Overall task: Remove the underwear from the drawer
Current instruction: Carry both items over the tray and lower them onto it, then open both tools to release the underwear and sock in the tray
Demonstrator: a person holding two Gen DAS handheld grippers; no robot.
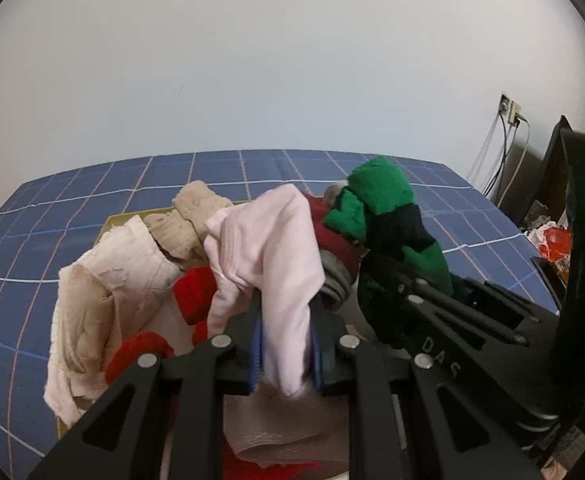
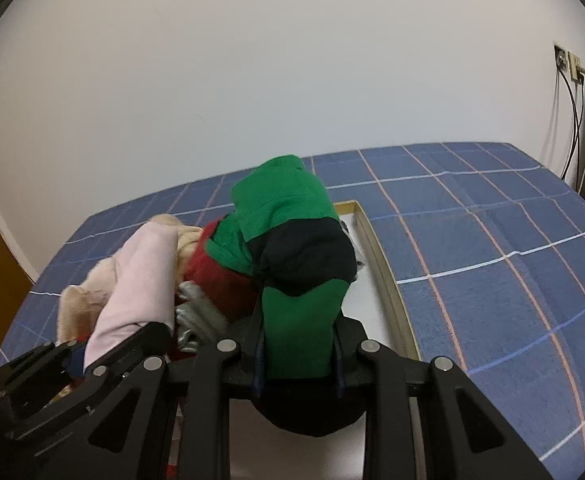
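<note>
Your left gripper (image 1: 282,354) is clamped on the pink underwear (image 1: 268,248), your right gripper (image 2: 298,364) on the green-and-black pair (image 2: 292,240), both above the drawer (image 2: 388,280). They're soft, light; grip bunched folds.
</note>
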